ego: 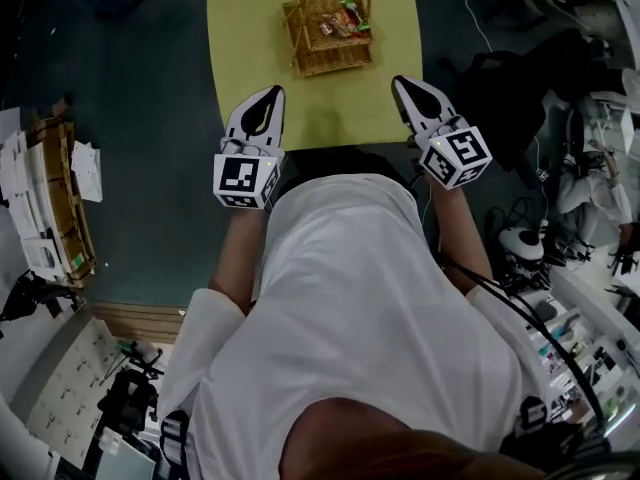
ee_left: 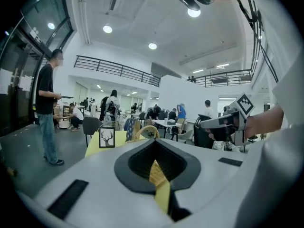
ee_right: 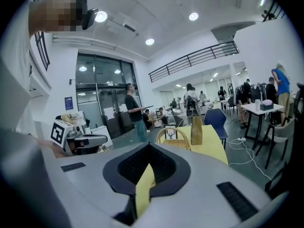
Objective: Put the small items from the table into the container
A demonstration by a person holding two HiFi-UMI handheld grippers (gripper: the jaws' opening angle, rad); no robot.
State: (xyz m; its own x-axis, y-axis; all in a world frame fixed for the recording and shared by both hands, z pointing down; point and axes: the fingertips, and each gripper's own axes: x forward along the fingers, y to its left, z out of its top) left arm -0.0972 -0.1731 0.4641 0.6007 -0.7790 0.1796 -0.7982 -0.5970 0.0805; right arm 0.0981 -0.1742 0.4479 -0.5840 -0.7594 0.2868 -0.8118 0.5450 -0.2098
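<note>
A wicker basket (ego: pixel 302 46) stands on the yellow table (ego: pixel 250 38), with several small wrapped items (ego: pixel 343 20) inside it. Both grippers hover over the table's near edge, short of the basket. My left gripper (ego: pixel 272 93) is to the basket's lower left, shut, with nothing between its jaws. My right gripper (ego: pixel 399 82) is to the basket's lower right, also shut and holding nothing. In the left gripper view the closed jaws (ee_left: pixel 154 141) point toward the basket's handle (ee_left: pixel 145 131). In the right gripper view the closed jaws (ee_right: pixel 148 145) face the basket (ee_right: pixel 176 142).
A small framed deer picture (ee_left: pixel 107 137) and a brown paper bag (ee_right: pixel 196 129) stand at the table's far end. A wooden rack with papers (ego: pixel 60 203) sits on the floor to the left. Cables and equipment (ego: pixel 560 218) lie to the right. People and chairs fill the hall beyond.
</note>
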